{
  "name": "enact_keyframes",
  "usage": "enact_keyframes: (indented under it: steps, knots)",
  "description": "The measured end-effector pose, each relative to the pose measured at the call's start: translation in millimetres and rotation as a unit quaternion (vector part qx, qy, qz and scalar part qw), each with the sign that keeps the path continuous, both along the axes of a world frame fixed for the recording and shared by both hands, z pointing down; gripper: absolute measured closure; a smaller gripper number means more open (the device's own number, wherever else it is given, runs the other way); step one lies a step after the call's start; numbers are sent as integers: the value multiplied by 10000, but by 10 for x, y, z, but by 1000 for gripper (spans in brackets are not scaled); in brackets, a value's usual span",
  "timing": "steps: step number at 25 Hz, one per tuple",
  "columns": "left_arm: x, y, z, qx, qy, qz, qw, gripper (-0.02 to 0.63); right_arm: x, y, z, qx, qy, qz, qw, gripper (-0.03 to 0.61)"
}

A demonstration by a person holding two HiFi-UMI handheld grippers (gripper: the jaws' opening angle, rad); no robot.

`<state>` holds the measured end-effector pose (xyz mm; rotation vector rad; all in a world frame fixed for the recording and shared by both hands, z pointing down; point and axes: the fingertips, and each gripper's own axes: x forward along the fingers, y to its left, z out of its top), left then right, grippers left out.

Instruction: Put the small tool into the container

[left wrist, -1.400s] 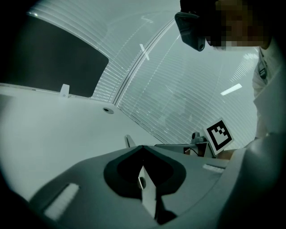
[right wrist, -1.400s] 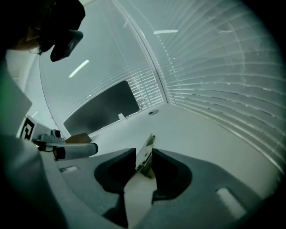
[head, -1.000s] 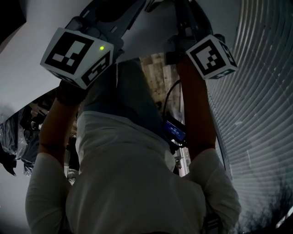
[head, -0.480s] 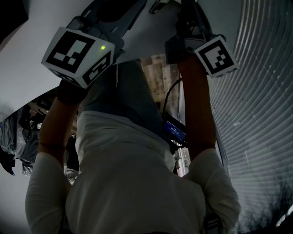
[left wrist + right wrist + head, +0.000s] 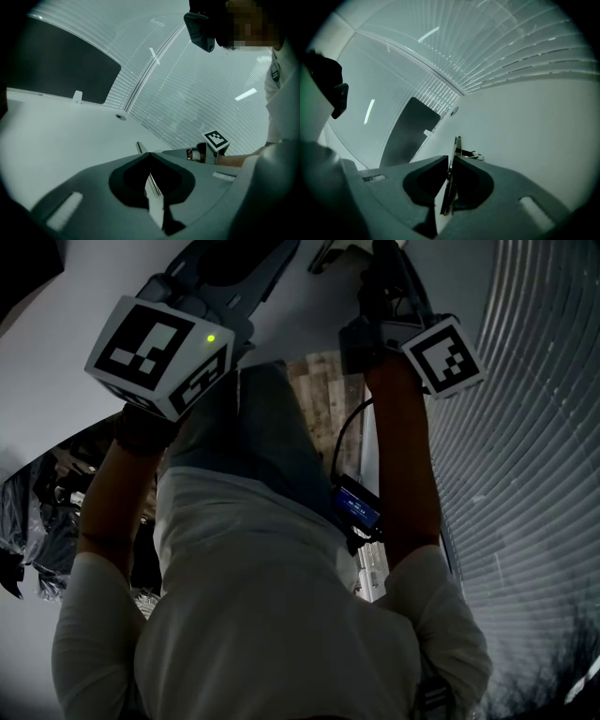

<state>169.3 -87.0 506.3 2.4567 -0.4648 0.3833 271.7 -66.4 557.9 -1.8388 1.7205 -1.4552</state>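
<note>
Creeping a bit up and to the right since a second ago, talking about the grey right gripper [image 5: 380,282] with its black-and-white marker cube; hardly budging at all, as for the matching grey left gripper [image 5: 234,268]. Hanging both out ahead of a person in a white shirt [image 5: 272,615], with arms out toward a plain white surface [image 5: 300,320]. Pressing flat together and gripping nothing, going by the left fingers [image 5: 153,201]. Closing down to a thin line too, judging by the right fingers [image 5: 456,145]. Lying right by those right fingertips against the white surface: a small dark tool with a wire loop [image 5: 471,154]. Struggling to tell whether touching the fingertips or sitting just apart, tbh.
</note>
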Motion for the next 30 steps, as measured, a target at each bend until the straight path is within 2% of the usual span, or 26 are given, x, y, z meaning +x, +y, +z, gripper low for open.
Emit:
enact_keyframes:
  steps: [7,18,25,30]
  knots:
    - [-151,-18,-107,38,5,-169,9999,611,-152,-43,-132,70,27,-226,9997,558]
    - [-482,-71,-272,148,120,-681,9975,611,-457,-146,-357,191,55,-672,9975,561]
    - [-976,-134,-425,203,182,-1135,9932,611,-933,-274,-610,358,138,-1171,9924,563]
    - [-1110,-138,-447,229,136,-1334,9907,611,-1069,-348,-743,519,109,-1475,9876,563]
